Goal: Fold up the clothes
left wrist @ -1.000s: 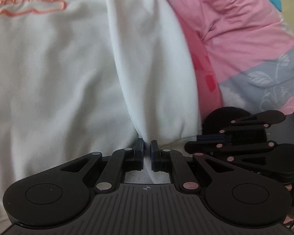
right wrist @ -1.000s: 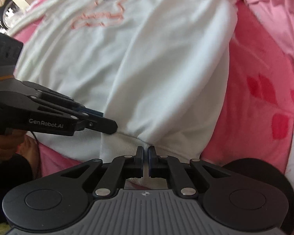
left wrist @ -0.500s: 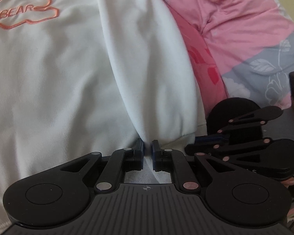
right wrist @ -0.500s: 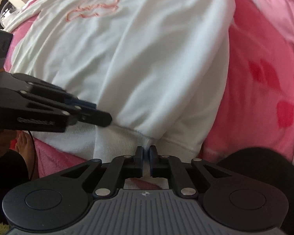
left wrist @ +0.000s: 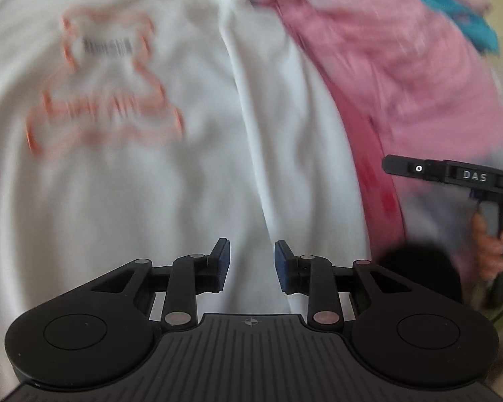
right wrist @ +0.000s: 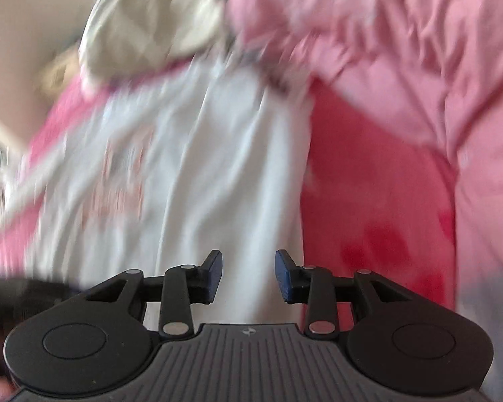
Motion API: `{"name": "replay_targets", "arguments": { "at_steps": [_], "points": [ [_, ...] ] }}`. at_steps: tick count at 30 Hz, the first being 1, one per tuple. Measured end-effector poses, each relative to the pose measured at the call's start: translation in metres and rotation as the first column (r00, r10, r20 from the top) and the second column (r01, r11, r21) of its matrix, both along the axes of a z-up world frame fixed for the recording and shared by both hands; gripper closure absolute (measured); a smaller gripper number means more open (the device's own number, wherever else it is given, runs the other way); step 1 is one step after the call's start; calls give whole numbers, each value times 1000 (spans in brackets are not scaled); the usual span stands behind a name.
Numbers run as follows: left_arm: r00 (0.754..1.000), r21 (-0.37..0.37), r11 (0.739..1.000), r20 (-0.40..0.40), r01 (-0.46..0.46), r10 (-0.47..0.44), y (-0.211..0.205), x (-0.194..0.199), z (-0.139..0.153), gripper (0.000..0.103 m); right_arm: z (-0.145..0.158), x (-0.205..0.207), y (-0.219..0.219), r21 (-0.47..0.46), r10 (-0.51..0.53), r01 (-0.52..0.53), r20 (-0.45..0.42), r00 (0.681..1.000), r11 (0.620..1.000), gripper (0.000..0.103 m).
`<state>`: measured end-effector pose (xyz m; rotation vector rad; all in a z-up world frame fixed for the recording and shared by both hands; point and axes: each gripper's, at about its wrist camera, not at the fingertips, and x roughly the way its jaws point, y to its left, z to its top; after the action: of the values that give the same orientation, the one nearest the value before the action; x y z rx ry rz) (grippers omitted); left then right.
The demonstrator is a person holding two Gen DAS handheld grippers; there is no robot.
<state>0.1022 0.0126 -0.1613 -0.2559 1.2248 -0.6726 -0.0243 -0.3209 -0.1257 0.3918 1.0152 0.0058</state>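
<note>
Left wrist view: we are opening our left gripper above the white sweatshirt, nothing pinched; our right gripper is opening too, empty, over the sweatshirt lying on pink bedding.

Left tongs are opening above the white sweatshirt, nothing pinched. Orange print is blurred, maybe a bear. Pink garment beside it; right tongs at the edge.

I am seeing the white sweatshirt lying spread flat, orange bear outline facing up; its sleeve is lying folded over the front.
</note>
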Motion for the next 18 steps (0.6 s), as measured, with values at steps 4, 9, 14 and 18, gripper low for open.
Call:
{"name": "replay_targets", "arguments": {
  "at_steps": [4,9,14,18],
  "points": [
    [991,28,995,87,-99,97,-11,70,12,70,-20,29,9,18,-36,34,68,997,999,66],
    [970,59,989,213,-135,120,-64,155,29,66,-46,25,5,21,-69,68,75,995,997,78],
    [942,153,984,335,-93,37,-135,218,23,65,-62,19,-5,56,-54,53,27,998,997,87],
    [952,202,978,305,-60,-4,-168,252,4,65,-71,14,-6,63,-43,41,16,999,997,87]
  ]
}}
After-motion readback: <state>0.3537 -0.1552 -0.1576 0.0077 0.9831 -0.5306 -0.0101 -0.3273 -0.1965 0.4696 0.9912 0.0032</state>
